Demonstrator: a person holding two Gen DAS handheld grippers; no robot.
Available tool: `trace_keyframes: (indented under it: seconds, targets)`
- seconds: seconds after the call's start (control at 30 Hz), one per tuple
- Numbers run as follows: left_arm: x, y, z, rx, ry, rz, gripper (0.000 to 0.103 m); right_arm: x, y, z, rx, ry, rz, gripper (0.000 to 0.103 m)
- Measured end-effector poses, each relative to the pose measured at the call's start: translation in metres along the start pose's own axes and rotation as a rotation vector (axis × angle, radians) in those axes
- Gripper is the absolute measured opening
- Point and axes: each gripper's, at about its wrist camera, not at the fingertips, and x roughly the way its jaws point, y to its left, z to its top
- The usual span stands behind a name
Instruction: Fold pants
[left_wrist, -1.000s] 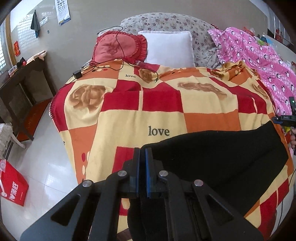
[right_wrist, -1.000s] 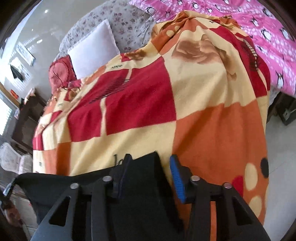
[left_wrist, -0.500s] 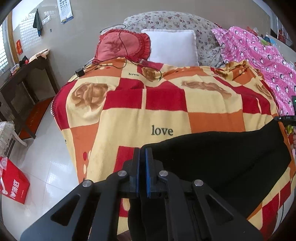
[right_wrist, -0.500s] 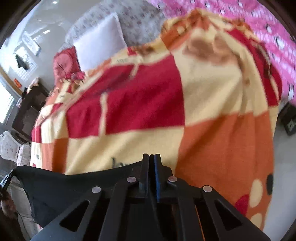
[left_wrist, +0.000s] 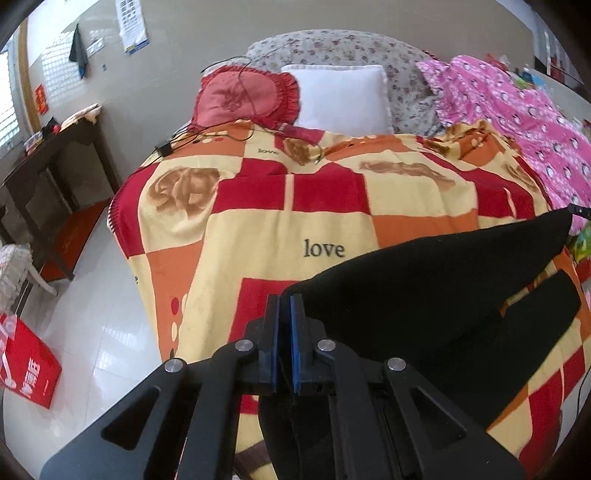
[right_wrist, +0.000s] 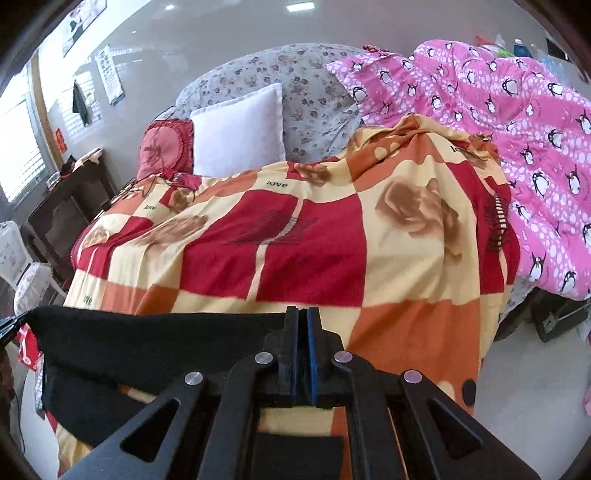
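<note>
The left hand-held gripper (left_wrist: 283, 325) is pinched closed on one corner of the pants (left_wrist: 424, 295), the blue pads pressed together with black cloth running out from between them toward the right. From there the fabric stretches as a taut upper edge across the near end of the bed (left_wrist: 258, 229), its long axis lying left to right between the two grips, and a lower layer hangs slack beneath it over the blanket (left_wrist: 325, 192). At the far right of that span the right hand-held gripper (right_wrist: 303, 343) is likewise clamped narrow on the opposite corner, the cloth leading off to its left. So the pants sit between the two grippers, lifted just above the blanket at the bed's foot, each arm equally near its own end. The coming fold likely turns on carrying this held edge forward, away from the person, toward the pillow (left_wrist: 340, 98), keeping both ends level so the layers land square
</note>
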Motion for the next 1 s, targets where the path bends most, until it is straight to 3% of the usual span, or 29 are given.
trace_keyframes:
  seconds: [0.2, 0.37, 0.5, 0.67, 0.8, 0.83, 0.9, 1.0]
  targets:
    - [-0.027, -0.014, -0.035, 0.058, -0.063, 0.004, 0.003, -0.019, -0.008, -0.047, 0.006, -0.011, -0.009, 0.003]
    - [-0.049, -0.028, -0.091, 0.114, -0.090, 0.036, 0.003, -0.040, -0.018, -0.092, 0.038, -0.037, 0.016, 0.003]
    - [-0.047, -0.021, -0.132, 0.059, -0.054, 0.030, 0.003, -0.055, -0.025, -0.126, 0.066, -0.023, 0.012, 0.001]
    - [-0.046, -0.013, -0.175, -0.078, 0.009, -0.009, 0.009, -0.062, -0.022, -0.167, 0.052, 0.038, -0.060, 0.002]
    - [-0.073, -0.008, -0.185, -0.203, -0.003, -0.135, 0.014, -0.075, -0.019, -0.183, 0.090, 0.000, -0.060, 0.009]
    - [-0.080, -0.008, -0.186, -0.222, -0.011, -0.165, 0.021, -0.079, -0.017, -0.185, 0.095, -0.018, -0.063, 0.014]
    - [-0.087, -0.009, -0.187, -0.282, -0.019, -0.272, 0.028, -0.087, -0.012, -0.189, 0.112, -0.064, -0.072, 0.045]
    - [-0.076, -0.004, -0.184, -0.424, 0.011, -0.478, 0.028, -0.092, -0.004, -0.191, 0.130, -0.119, -0.065, 0.054]
